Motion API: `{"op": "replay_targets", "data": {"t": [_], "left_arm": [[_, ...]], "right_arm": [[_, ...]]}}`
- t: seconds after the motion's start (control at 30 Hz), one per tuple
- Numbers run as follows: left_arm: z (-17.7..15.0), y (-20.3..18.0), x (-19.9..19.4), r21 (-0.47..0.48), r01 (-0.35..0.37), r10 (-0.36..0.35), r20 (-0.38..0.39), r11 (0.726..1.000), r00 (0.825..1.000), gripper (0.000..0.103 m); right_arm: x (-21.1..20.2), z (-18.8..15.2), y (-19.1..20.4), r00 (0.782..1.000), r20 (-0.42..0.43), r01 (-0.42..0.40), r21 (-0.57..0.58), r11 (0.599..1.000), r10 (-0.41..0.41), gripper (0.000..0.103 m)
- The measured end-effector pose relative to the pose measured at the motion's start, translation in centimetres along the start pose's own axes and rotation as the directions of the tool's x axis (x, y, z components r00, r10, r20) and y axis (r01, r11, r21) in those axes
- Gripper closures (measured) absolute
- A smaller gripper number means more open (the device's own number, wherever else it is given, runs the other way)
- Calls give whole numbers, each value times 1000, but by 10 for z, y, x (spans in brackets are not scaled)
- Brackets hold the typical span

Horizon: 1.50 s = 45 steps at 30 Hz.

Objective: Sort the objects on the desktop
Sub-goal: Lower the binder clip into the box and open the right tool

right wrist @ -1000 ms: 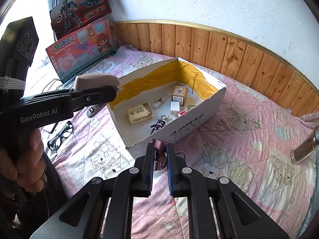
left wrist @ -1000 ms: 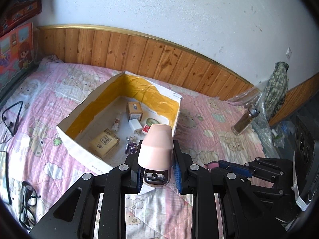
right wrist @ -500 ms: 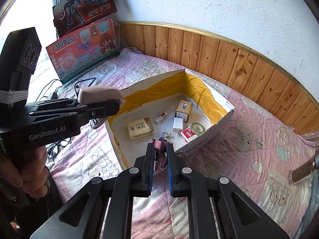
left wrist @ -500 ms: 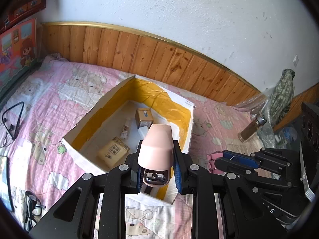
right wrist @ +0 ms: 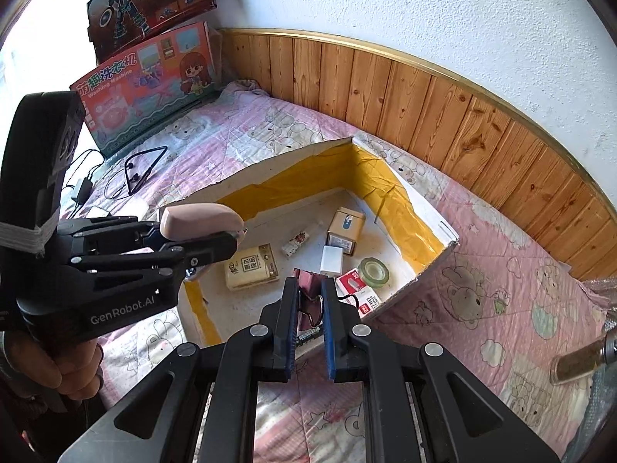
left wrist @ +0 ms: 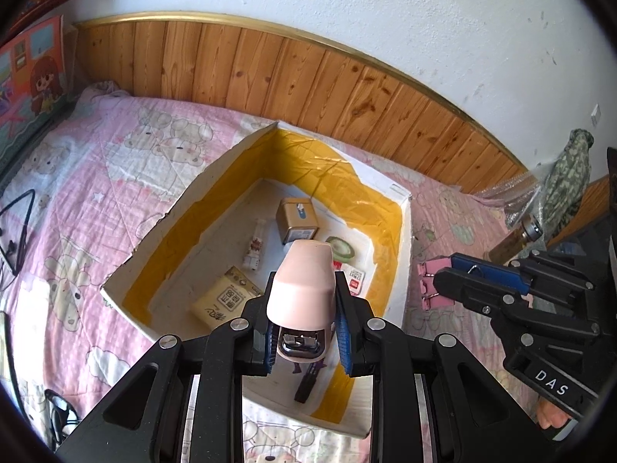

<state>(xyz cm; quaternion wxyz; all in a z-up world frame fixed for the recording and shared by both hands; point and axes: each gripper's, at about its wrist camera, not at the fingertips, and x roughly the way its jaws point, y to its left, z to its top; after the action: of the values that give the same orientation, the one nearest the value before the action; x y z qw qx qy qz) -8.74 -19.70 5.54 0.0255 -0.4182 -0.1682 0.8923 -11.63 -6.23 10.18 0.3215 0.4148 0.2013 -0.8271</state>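
A white cardboard box with yellow tape inside lies on the pink bedspread; it also shows in the right wrist view. My left gripper is shut on a pale pink stapler and holds it above the box's near part. The stapler also shows in the right wrist view. My right gripper is shut on a pink binder clip, over the box's near right edge. The clip also shows in the left wrist view.
In the box lie a brown carton, a tissue pack, a tape roll, a white block, a red-and-white packet and a dark pen. Toy boxes stand far left. A bottle lies right.
Both grippers have moved forward over the box with their loads; the box now sits lower and closer in both views. Both stay shut.
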Motion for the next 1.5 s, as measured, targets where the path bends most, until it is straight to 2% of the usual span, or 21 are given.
{"op": "replay_targets", "data": {"t": [0.2,0.67,1.17,1.5], "left_arm": [[-2,8,27,-4,-12,11,-69,1000,998,78],[-8,8,59,-11,44,-46,-204,999,978,78],[-9,13,71,-40,48,-57,-265,998,962,78],[-6,21,75,-71,57,-75,-291,996,954,77]], "right_arm": [[26,19,-2,999,-36,6,-25,1000,-7,90],[95,68,-5,991,-132,-37,-34,999,32,90],[176,105,-23,972,-232,-38,-14,999,33,91],[209,116,-34,966,-259,-3,5,1000,4,89]]}}
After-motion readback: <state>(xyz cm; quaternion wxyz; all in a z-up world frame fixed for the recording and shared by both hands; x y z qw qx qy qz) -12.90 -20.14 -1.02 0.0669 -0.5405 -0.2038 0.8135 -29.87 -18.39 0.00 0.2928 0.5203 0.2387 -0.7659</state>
